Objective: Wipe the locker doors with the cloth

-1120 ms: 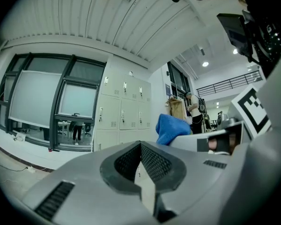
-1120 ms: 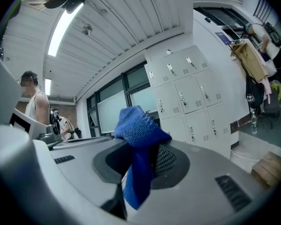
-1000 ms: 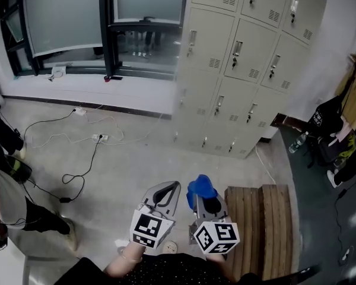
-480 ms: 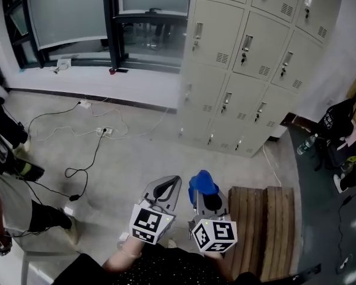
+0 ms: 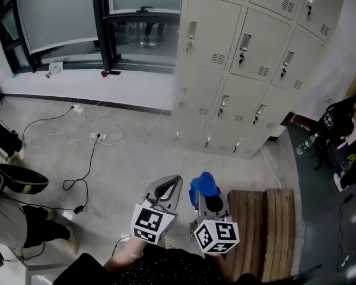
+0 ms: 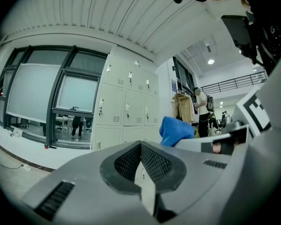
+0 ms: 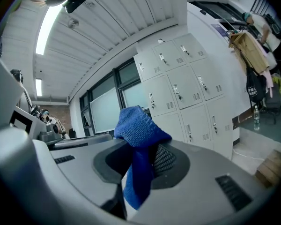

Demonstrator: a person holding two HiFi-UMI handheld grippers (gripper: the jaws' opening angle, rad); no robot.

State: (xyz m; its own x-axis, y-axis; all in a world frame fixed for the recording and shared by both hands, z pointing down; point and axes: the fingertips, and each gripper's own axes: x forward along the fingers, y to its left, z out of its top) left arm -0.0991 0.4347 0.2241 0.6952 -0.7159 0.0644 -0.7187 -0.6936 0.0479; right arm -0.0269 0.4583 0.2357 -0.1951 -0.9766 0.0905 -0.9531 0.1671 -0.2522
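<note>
A bank of beige lockers point(image 5: 249, 58) stands against the far wall, its doors shut, and shows also as lockers point(image 6: 126, 111) and lockers point(image 7: 178, 97) in the two gripper views. My right gripper point(image 5: 203, 189) is shut on a blue cloth point(image 5: 202, 184), which bunches above its jaws as the cloth point(image 7: 139, 139) in the right gripper view. My left gripper point(image 5: 167, 187) sits just left of it, jaws shut and empty. Both grippers are held low, well short of the lockers.
A wooden bench point(image 5: 264, 218) lies at the right below the grippers. Cables and a power strip point(image 5: 98, 138) trail over the floor at left. A person's legs point(image 5: 15, 218) are at the far left. Windows point(image 5: 65, 16) line the back wall. Bags and a bottle point(image 5: 302, 144) sit at right.
The head view has shifted slightly; the lockers sit a little larger and lower in frame. The person at left has moved. Both grippers hold the same pose with the cloth.
</note>
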